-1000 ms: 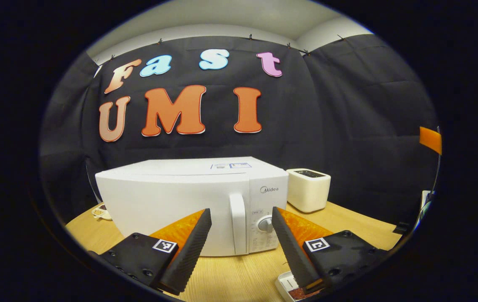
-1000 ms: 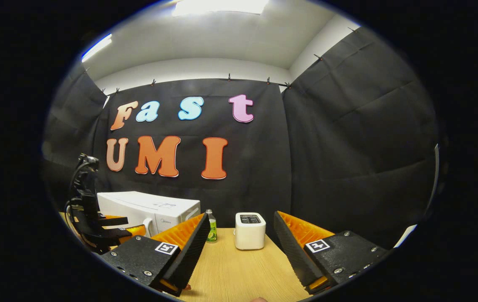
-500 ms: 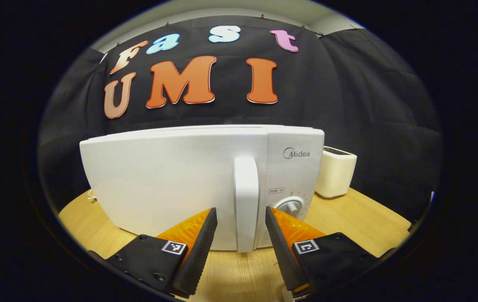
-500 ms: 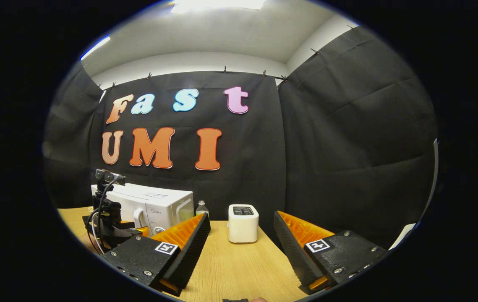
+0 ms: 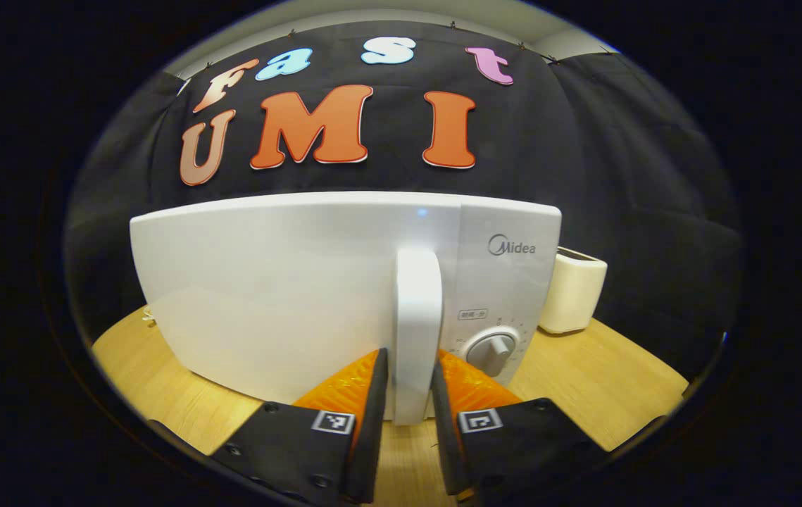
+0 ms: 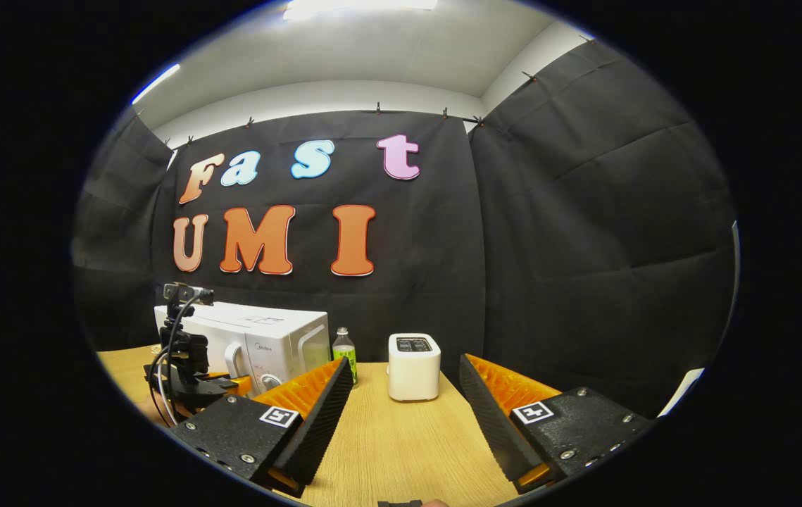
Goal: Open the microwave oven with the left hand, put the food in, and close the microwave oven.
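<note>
Bright ceiling light (image 6: 362, 5) overhead, sharp focus, strong fisheye bending at edges.

Each gripper has black ribbed fingers (image 6: 320, 415) backed with orange plastic, on black blocks with silver screws and a small square black-and-white marker. At lower left of the right gripper view, the left gripper (image 6: 186, 359) shows black, with looping cables.

Grippers, left and right: pose and state

Left gripper (image 5: 408, 394): level, pointing forward, black fingers (image 5: 373, 422) drawn close together and pressing on what stands between them; seen from the right gripper view it sits low at the far left (image 6: 186, 366), cables trailing. Right gripper (image 6: 404, 408): level, fingers (image 6: 316, 422) spread wide, holding nothing.
</note>
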Action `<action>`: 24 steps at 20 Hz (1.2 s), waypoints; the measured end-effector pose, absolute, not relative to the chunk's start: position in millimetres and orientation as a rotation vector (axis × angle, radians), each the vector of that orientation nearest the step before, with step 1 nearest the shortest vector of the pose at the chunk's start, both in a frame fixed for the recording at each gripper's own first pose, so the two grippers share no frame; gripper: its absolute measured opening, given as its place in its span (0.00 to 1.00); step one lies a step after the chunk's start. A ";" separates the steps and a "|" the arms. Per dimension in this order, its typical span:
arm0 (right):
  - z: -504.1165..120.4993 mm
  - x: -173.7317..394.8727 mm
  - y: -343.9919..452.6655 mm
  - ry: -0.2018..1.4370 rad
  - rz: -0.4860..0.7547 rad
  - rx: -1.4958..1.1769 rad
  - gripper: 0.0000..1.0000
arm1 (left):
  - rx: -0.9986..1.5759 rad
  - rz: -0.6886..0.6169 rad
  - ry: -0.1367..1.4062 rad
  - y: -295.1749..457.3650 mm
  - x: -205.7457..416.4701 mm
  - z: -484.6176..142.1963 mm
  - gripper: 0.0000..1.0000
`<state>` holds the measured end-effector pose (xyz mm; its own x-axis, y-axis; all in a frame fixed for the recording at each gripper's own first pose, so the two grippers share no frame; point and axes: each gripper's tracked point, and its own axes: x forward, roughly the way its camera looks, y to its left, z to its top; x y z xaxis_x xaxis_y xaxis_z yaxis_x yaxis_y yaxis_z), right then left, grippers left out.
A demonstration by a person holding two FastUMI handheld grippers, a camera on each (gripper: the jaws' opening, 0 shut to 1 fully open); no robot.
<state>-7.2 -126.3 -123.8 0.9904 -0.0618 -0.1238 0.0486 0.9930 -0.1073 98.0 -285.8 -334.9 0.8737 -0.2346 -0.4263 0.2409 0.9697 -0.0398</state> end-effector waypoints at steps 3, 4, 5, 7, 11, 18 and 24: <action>-122.9 -9.2 -126.1 0.124 -0.056 -0.114 0.95 | 0.017 -0.251 0.435 -285.4 98.9 -330.8 0.28; -123.5 -9.5 -127.3 0.124 -0.058 -0.115 0.95 | 0.021 -0.255 0.435 -284.7 99.6 -333.2 0.22; -123.1 -9.3 -127.0 0.124 -0.059 -0.113 0.95 | 0.021 -0.259 0.437 -284.4 97.5 -332.8 0.22; -124.2 -10.5 -126.9 0.127 -0.061 -0.107 0.95 | 0.022 -0.265 0.441 -284.9 97.7 -333.7 0.17; -128.5 -10.7 -129.2 0.139 -0.069 -0.103 0.95 | 0.016 -0.261 0.431 -283.6 96.6 -333.3 0.17; -140.2 -8.8 -125.0 0.165 -0.066 -0.106 0.95 | 0.017 -0.275 0.403 -276.2 71.1 -326.1 0.17; -163.1 -12.6 -99.2 0.237 -0.021 -0.035 0.95 | 0.011 -0.314 0.405 -249.1 26.1 -313.6 0.16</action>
